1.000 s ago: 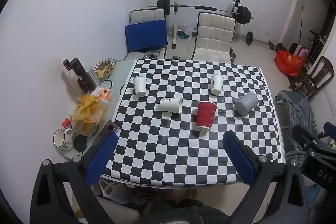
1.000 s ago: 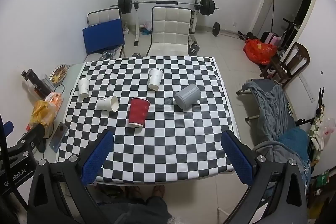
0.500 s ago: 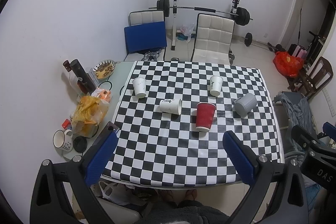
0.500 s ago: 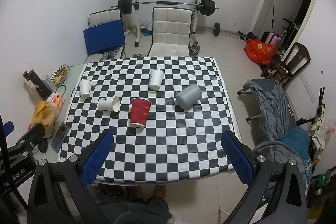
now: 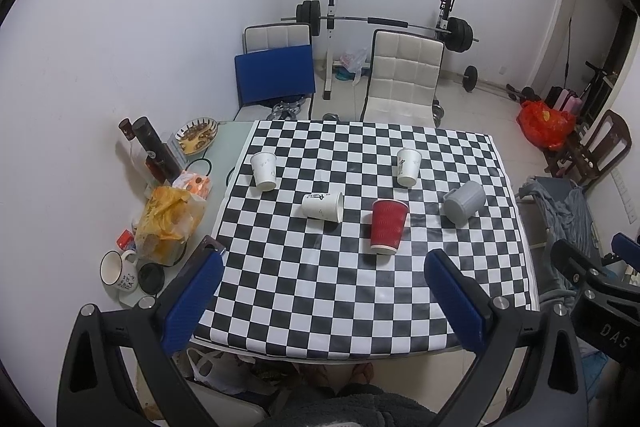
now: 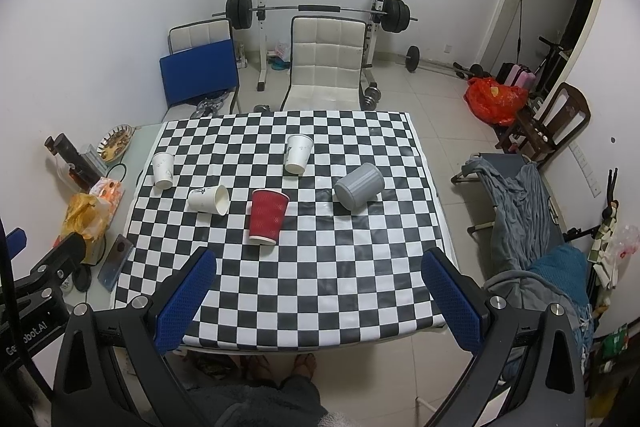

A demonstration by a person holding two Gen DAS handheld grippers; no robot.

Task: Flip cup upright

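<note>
- White paper cup (image 5: pixel 322 207), lying on its side, left of centre on the checkered tablecloth (image 5: pixel 320 291). Long axis roughly left–right across the table; open mouth toward the right, facing the red cup; base toward the left edge. Printed mark visible on the upper wall. Judged one likely candidate for righting.
- Grey ribbed cup (image 5: pixel 464 202), also tipped over, near the right edge. Long axis on a diagonal; closed base toward the near-left, mouth toward the far right. Second candidate; no telling from these views which is meant.
- Red ribbed paper cup (image 5: pixel 387 226), standing upright, mouth up, between the two fallen cups and a little nearer.
- Two more white paper cups, far left (image 5: pixel 264 170) and far right (image 5: pixel 408 167), both standing mouth up.
- Left gripper (image 5: pixel 320 291), held high above the near table edge, blue pads (image 5: pixel 191 301) spread wide, nothing between them; well apart from every cup. Judged a survey pose ahead of any reach.
- Right gripper (image 6: pixel 320 287), likewise raised over the near edge, fingers wide apart and empty.
- Side shelf clutter, left of the cloth: mug (image 5: pixel 116 270), yellow bag (image 5: pixel 168 221), dark bottles (image 5: pixel 154 149), snack dish (image 5: pixel 197 141).
- Beyond the table: white padded chair (image 5: pixel 404 77), barbell rack (image 5: pixel 380 23).
</note>
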